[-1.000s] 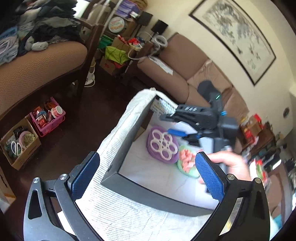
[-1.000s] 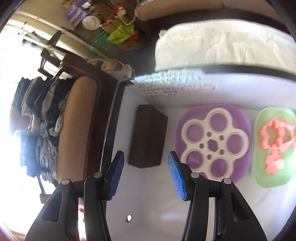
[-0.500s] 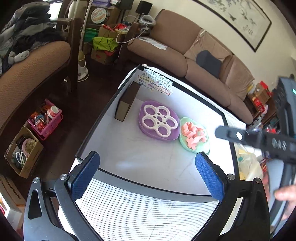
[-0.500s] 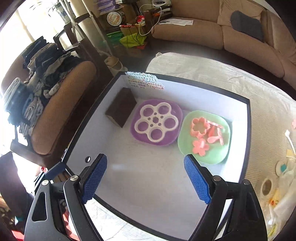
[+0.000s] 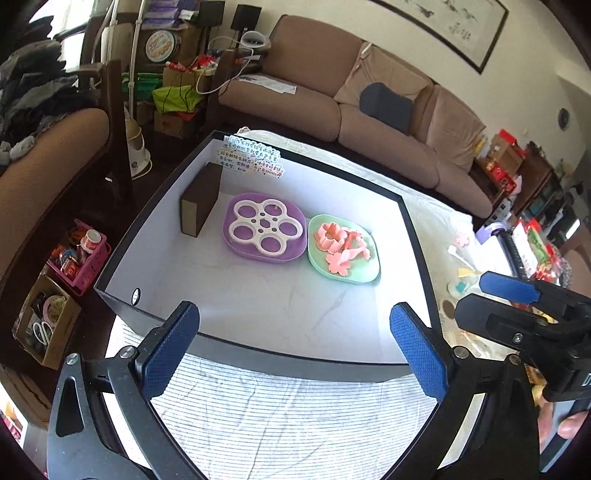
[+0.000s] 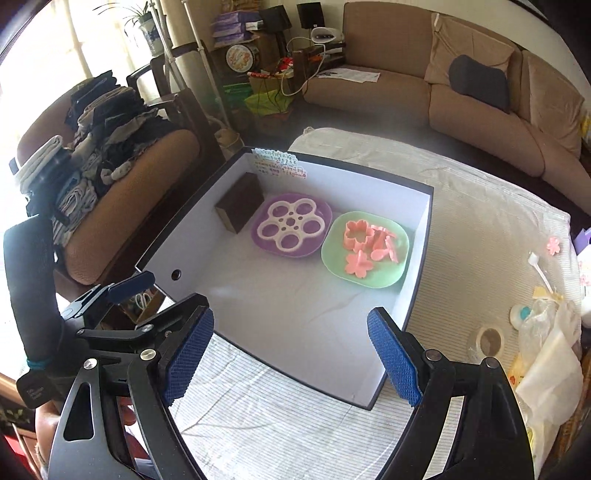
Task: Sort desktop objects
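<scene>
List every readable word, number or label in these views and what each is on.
None can be read.
White sticker sheet on the black-rimmed white box's back wall: coloured print, too small.
Round tin lid on the shelf: lettering blurred.
Framed wall scroll: marks illegible.

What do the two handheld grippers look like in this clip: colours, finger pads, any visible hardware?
Both match: the left gripper and right gripper have black frames with triangular cut-outs, silver screws at the joints and blue, cross-hatch textured finger pads. From the right wrist view, the left gripper has a thick black handle. No cables or sleeves show.
</scene>
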`<control>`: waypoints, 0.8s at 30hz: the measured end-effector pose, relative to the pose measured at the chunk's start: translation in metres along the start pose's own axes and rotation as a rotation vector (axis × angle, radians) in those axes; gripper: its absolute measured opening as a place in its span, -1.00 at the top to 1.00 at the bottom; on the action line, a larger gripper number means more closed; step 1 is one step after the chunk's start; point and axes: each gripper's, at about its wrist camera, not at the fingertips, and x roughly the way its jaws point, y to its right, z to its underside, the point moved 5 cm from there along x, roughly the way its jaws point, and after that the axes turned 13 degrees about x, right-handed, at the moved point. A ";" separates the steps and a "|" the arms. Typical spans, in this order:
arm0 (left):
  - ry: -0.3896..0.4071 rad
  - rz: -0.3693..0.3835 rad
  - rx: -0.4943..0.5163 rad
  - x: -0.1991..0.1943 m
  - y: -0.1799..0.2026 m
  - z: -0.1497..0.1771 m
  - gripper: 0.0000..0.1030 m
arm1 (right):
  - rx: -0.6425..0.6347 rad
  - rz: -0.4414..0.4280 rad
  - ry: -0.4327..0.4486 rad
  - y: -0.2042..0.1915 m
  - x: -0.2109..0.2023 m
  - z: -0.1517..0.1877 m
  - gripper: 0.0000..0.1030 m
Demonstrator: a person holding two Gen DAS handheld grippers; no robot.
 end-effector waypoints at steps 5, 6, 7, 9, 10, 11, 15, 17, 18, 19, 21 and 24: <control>0.014 -0.022 0.068 -0.021 0.040 0.011 -1.00 | -0.022 0.011 0.060 0.016 -0.038 0.021 -0.71; 0.015 -0.029 0.082 -0.025 0.048 0.014 -1.00 | -0.021 0.016 0.073 0.022 -0.046 0.027 -0.71; 0.015 -0.045 0.100 -0.028 0.056 0.017 -1.00 | -0.017 0.025 0.084 0.028 -0.053 0.033 -0.71; 0.034 -0.084 0.129 -0.037 0.071 0.022 -1.00 | 0.003 0.058 0.103 0.043 -0.067 0.046 -0.71; 0.045 -0.105 0.134 -0.041 0.077 0.025 -1.00 | 0.024 0.065 0.112 0.052 -0.074 0.053 -0.72; 0.054 -0.111 0.135 -0.045 0.083 0.028 -1.00 | 0.039 0.063 0.122 0.060 -0.082 0.061 -0.72; 0.071 -0.107 0.135 -0.055 0.109 0.040 -1.00 | 0.063 0.097 0.175 0.090 -0.107 0.088 -0.77; 0.071 -0.105 0.161 -0.056 0.127 0.045 -1.00 | 0.092 0.097 0.180 0.105 -0.115 0.099 -0.77; 0.069 -0.102 0.176 -0.056 0.137 0.047 -1.00 | 0.106 0.096 0.182 0.112 -0.118 0.104 -0.77; 0.069 -0.098 0.193 -0.056 0.147 0.050 -1.00 | 0.120 0.101 0.184 0.120 -0.121 0.109 -0.78; 0.067 -0.090 0.225 -0.054 0.168 0.057 -1.00 | 0.144 0.114 0.189 0.136 -0.123 0.119 -0.78; 0.050 -0.074 0.270 -0.044 0.198 0.070 -1.00 | 0.178 0.141 0.187 0.159 -0.123 0.132 -0.79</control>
